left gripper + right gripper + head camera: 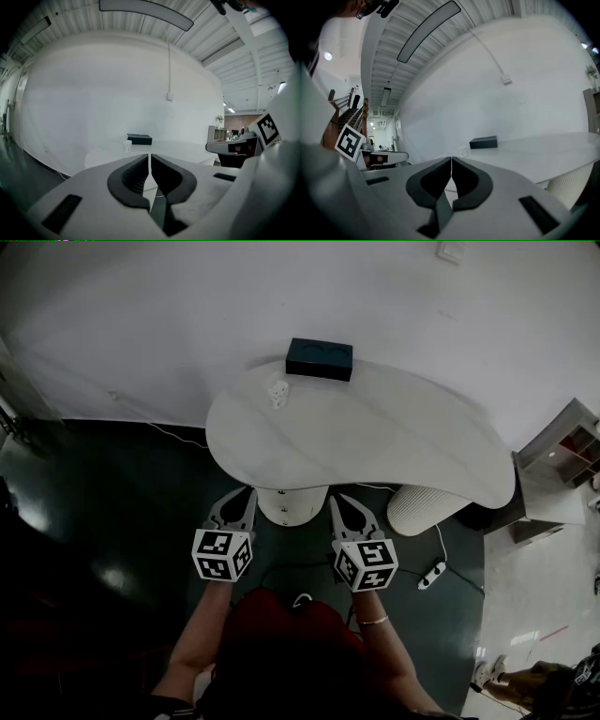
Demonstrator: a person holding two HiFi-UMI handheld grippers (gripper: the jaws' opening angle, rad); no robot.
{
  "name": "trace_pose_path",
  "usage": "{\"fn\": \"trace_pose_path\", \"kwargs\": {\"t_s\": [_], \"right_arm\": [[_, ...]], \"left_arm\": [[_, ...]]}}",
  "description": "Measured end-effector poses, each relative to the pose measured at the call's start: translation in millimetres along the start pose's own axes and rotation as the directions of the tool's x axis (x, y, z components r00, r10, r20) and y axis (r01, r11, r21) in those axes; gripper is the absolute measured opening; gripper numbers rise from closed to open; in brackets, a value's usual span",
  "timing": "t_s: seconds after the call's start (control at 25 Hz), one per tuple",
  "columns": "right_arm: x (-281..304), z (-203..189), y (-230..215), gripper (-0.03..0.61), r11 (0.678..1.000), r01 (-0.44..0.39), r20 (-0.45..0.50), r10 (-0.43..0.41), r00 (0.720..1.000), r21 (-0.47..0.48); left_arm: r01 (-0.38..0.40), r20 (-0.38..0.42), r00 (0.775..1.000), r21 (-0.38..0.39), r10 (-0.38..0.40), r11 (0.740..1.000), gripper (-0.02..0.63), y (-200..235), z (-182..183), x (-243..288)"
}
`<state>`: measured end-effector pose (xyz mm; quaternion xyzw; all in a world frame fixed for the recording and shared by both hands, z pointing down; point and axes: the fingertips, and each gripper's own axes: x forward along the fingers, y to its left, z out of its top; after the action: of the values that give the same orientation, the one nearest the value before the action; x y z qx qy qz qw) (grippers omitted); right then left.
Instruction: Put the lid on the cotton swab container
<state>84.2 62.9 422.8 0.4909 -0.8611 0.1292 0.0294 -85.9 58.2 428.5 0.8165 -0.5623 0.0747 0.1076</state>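
A small white cotton swab container [277, 392] stands near the far left edge of the white table [394, 437], beside a dark box [320, 359]. It also shows small in the left gripper view, cotton swab container [127, 146], and faintly in the right gripper view, cotton swab container [463, 151]. I cannot make out a separate lid. My left gripper [241, 500] and right gripper [349, 505] hang below the table's near edge, far from the container. Both are shut with nothing between the jaws, left gripper [150, 157], right gripper [451, 160].
The table's white pedestal [292, 503] stands between the grippers. A ribbed white bin [425, 506] and a power strip [432, 575] on a cable lie on the dark floor to the right. A grey shelf unit [562, 451] stands at the far right.
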Motion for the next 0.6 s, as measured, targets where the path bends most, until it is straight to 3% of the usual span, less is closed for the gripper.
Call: {"fn": "trace_pose_path", "kwargs": {"t_s": [0.28,0.6], "right_arm": [[16,8,-12,0.015,1.000,-0.013,-0.013,0.013,1.000,0.009],[57,1,-34,0.015,1.000,0.002,-0.045,-0.001,0.999,0.021]], "left_arm": [[-0.021,-0.011,1.000,-0.022,0.021,1.000,0.026,9,9,26],[0.005,-0.044,0.999,-0.020,-0.006,1.000,0.032,27,9,78]]}}
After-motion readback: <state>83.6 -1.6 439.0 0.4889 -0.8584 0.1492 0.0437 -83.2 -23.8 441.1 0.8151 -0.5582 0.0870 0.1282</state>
